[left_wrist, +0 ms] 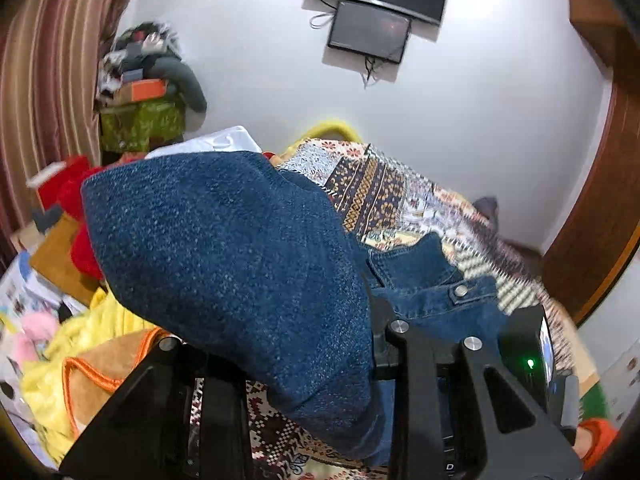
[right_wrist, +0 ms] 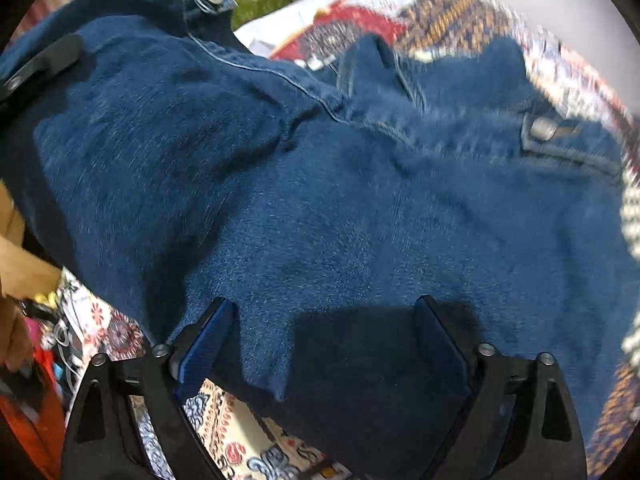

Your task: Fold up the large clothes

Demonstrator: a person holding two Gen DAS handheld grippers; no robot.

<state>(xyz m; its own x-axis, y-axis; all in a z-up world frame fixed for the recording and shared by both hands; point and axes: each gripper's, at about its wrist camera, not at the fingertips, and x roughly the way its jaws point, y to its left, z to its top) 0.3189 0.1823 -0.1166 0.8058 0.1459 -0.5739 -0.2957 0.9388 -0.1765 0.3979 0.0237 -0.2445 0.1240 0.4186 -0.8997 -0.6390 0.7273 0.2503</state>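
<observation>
The left hand-held gripper (left_wrist: pixel 304 360) is clamped on a fold of the denim jacket (left_wrist: pixel 224 256), lifted above the patterned bed (left_wrist: pixel 380 184). The right hand-held gripper (right_wrist: pixel 324 336) stands apart just over the jacket's lower part; the collar lies farther away, so the right one is nearer to the flat part.

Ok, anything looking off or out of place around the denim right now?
Nothing damaged. The denim jacket is bunched, draped over the left gripper and hiding its fingertips. The right gripper stands open above the cloth. Clothes lie heaped beside the patterned bedspread.

Black tool (right_wrist: pixel 324 344), blue pads (right_wrist: pixel 204 344), silver screws (right_wrist: pixel 486 348)
</observation>
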